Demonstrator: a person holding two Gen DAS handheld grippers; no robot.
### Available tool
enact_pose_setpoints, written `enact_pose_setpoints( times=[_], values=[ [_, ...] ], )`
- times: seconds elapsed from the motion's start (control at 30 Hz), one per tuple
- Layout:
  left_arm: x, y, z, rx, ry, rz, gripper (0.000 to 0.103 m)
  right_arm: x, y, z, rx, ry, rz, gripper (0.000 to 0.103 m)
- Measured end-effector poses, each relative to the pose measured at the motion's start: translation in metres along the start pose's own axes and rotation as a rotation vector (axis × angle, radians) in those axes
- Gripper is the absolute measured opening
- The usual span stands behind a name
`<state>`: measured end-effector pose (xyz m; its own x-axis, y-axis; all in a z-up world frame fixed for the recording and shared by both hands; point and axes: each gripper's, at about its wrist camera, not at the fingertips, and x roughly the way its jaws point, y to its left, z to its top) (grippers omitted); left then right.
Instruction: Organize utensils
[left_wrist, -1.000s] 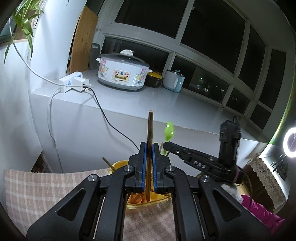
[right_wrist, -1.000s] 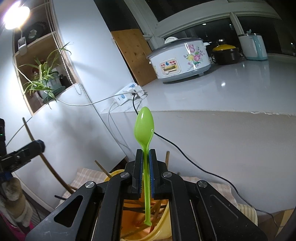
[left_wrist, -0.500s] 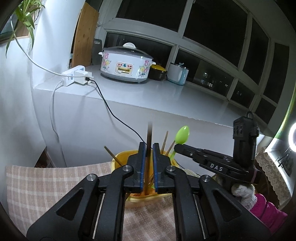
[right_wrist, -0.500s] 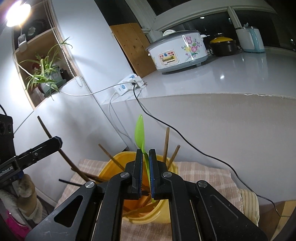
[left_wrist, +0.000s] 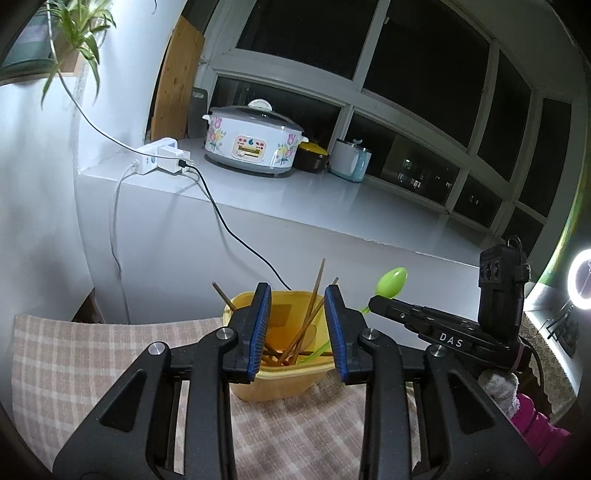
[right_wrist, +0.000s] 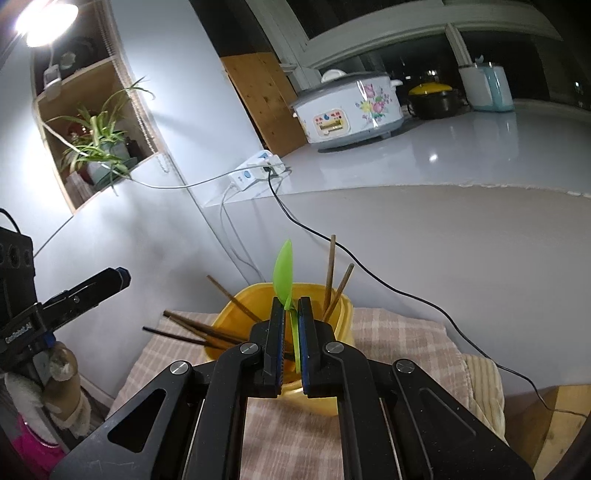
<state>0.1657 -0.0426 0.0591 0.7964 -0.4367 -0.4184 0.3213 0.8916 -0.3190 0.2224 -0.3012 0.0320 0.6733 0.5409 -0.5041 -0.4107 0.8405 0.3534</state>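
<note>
Left claw (left_wrist: 297, 328) wide, empty, above yellow tub (left_wrist: 284, 384) of chopsticks (left_wrist: 314, 295). Right claw (right_wrist: 290, 334) pinching green spoon (right_wrist: 282, 273) by its stem, over tub. Light, stiff, slick plastic; best gripped mid-handle.

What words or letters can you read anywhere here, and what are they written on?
"DAS" on the right gripper, in white letters on its black arm, seen from the left wrist.
White lettering on the left gripper, on its body at the left edge of the right wrist view: too blurred to read.
Red marks on the yellow panel of the cooker: too small to read.
</note>
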Motion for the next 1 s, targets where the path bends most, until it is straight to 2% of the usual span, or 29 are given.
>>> enact_pose_setpoints(
  times=[0.03, 0.1, 0.13, 0.17, 0.5, 0.7, 0.83, 1.0],
  values=[
    [-0.003, 0.0, -0.002, 0.001, -0.004, -0.001, 0.029, -0.002, 0.003, -0.001, -0.005, -0.002, -0.002, 0.007],
    [-0.008, -0.001, -0.005, 0.003, -0.009, -0.002, 0.029, -0.006, 0.008, -0.002, -0.018, 0.0, -0.007, 0.02],
    [-0.012, -0.001, -0.007, 0.002, -0.014, -0.001, 0.029, -0.009, 0.011, -0.004, -0.025, -0.001, -0.012, 0.033],
    [-0.014, 0.0, -0.009, 0.001, -0.017, -0.001, 0.029, -0.01, 0.013, -0.005, -0.03, -0.006, -0.011, 0.038],
    [-0.042, -0.006, -0.033, 0.019, -0.058, 0.026, 0.029, -0.033, 0.03, -0.019, -0.054, -0.026, -0.04, 0.038],
    [-0.05, -0.011, -0.045, 0.035, -0.075, 0.041, 0.054, -0.041, 0.041, -0.029, -0.062, -0.02, -0.063, 0.038],
    [-0.057, -0.013, -0.054, 0.043, -0.091, 0.065, 0.078, -0.047, 0.045, -0.036, -0.054, -0.027, -0.061, 0.039],
    [-0.063, -0.015, -0.06, 0.045, -0.092, 0.079, 0.093, -0.055, 0.052, -0.045, -0.068, -0.04, -0.075, 0.052]
  ],
)
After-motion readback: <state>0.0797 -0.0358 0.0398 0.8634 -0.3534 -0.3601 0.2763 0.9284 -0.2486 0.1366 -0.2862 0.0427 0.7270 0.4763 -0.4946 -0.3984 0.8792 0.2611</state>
